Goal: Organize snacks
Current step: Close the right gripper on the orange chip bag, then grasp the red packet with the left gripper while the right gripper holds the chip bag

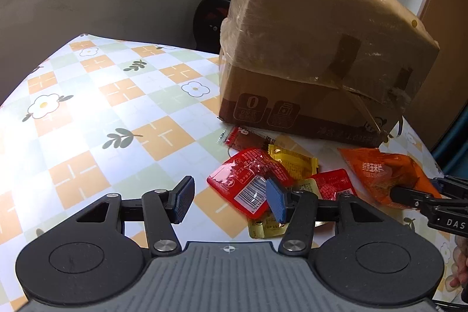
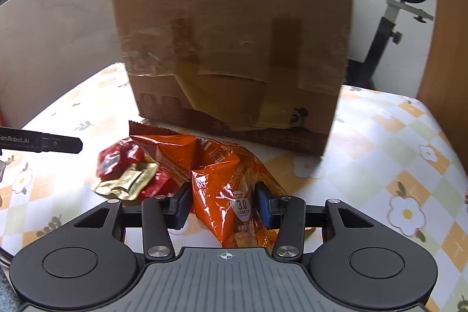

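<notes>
A pile of snack packets lies in front of a taped cardboard box (image 1: 307, 48). It holds a red packet with a barcode (image 1: 248, 180), a yellow sachet (image 1: 292, 163), a gold sachet (image 2: 128, 180) and an orange snack bag (image 2: 222, 165). My left gripper (image 1: 229, 199) hovers open above the checked tablecloth, its right pad over the edge of the red packet, with nothing gripped. My right gripper (image 2: 223, 205) is shut on the near end of the orange snack bag, a pad pressed against each side. In the left wrist view the right gripper (image 1: 409, 195) holds the orange snack bag (image 1: 383, 171) at the far right.
The cardboard box (image 2: 234, 48) stands tall just behind the snacks and blocks the far side. A flowered, checked tablecloth (image 1: 102, 107) covers the table, with bare cloth to the left of the pile. An exercise bike (image 2: 403, 5) stands behind the table.
</notes>
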Tool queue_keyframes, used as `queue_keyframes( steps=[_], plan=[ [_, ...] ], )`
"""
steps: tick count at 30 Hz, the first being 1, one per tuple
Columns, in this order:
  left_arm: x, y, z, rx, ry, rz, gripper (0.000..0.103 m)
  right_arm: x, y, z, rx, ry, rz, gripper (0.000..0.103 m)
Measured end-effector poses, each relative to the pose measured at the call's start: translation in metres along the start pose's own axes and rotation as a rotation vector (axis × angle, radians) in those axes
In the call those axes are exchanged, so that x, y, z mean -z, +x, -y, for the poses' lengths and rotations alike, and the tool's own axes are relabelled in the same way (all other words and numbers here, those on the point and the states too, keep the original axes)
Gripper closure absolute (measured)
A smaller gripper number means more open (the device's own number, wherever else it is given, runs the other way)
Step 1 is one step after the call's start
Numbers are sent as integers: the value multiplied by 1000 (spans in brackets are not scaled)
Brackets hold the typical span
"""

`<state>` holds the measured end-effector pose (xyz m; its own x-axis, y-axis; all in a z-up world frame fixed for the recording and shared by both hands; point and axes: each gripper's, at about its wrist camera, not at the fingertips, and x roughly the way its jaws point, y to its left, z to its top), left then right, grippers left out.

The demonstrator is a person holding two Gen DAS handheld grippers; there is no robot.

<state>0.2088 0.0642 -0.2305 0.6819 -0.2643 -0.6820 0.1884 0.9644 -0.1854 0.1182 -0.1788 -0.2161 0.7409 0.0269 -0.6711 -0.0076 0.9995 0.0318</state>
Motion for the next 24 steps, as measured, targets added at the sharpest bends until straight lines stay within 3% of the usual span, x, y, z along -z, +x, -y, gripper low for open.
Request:
queue_keyframes(
  steps=[6, 14, 24],
  plan=[
    [-13, 32, 9, -11, 83, -1, 46, 6, 2, 2, -3, 11, -4, 62],
    [-29, 73, 16, 11, 43, -39, 45, 7, 6, 4, -18, 31, -1, 62],
    [-3, 64, 31, -14, 143, -53, 35, 8, 10, 3, -22, 36, -4, 62]
  ],
)
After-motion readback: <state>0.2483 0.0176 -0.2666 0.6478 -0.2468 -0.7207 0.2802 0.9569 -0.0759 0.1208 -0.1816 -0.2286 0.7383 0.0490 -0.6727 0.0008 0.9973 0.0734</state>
